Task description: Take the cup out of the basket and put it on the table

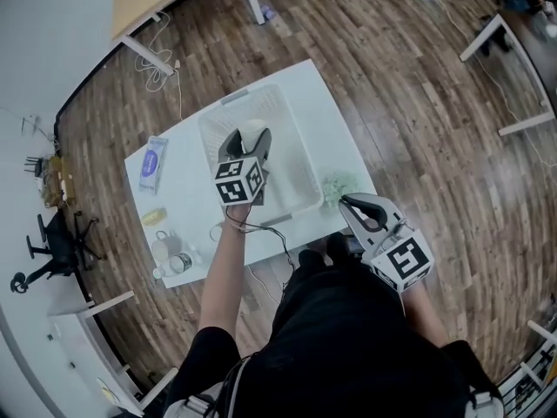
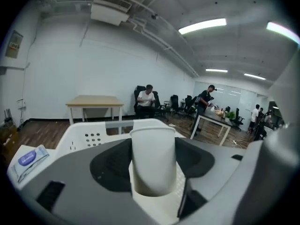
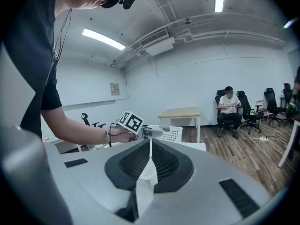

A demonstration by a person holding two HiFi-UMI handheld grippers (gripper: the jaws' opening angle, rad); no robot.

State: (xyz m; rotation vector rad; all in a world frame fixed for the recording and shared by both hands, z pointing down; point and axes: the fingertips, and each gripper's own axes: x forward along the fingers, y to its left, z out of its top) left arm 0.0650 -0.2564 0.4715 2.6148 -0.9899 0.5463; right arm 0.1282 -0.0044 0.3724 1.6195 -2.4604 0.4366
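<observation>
A white paper cup [image 2: 152, 158] stands upright between the jaws of my left gripper [image 2: 153, 172], which is shut on it. In the head view the cup [image 1: 251, 129] and left gripper [image 1: 247, 140] hang above the white plastic basket [image 1: 300, 159] on the white table [image 1: 322, 103]. The basket's perforated wall [image 2: 89, 136] shows behind the cup. My right gripper [image 1: 348, 202] is shut and holds nothing, off the table's near right corner. Its pads [image 3: 149, 172] meet in a thin line. The right gripper view also catches the cup [image 3: 152, 131] beside the basket [image 3: 174, 134].
A blue and white packet [image 1: 153, 164] lies at the table's left end, with a yellow item [image 1: 154, 217] and small jars [image 1: 170, 255] near the front left corner. A green tuft [image 1: 338, 184] sits right of the basket. Beyond are a wooden desk [image 2: 96, 100], chairs and people.
</observation>
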